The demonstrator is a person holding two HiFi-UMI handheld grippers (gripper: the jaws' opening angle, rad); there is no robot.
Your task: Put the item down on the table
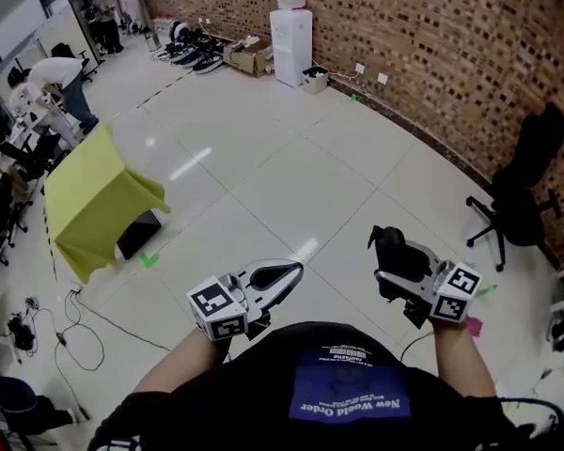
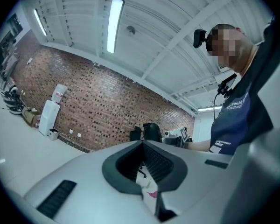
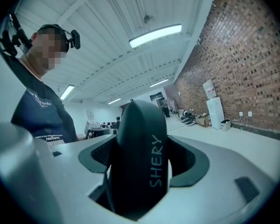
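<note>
My right gripper (image 1: 392,263) is shut on a black rounded item (image 1: 391,248), held in the air at the right, in front of my body. In the right gripper view the item (image 3: 139,162) stands upright between the ribbed pads (image 3: 190,158), fills the gap between them and bears the print "SHERY". My left gripper (image 1: 297,271) hovers at the left with its jaw tips together and nothing between them. The left gripper view shows only an empty loop between its dark pads (image 2: 161,164). A table under a yellow-green cloth (image 1: 94,195) stands far off at the left.
Pale tiled floor (image 1: 291,177) lies below both grippers. A black office chair (image 1: 519,191) stands at the right by the brick wall. A water dispenser (image 1: 291,40) and a cardboard box (image 1: 252,56) are at the back. Cables (image 1: 66,332) trail at the lower left; people (image 1: 61,78) work at desks far left.
</note>
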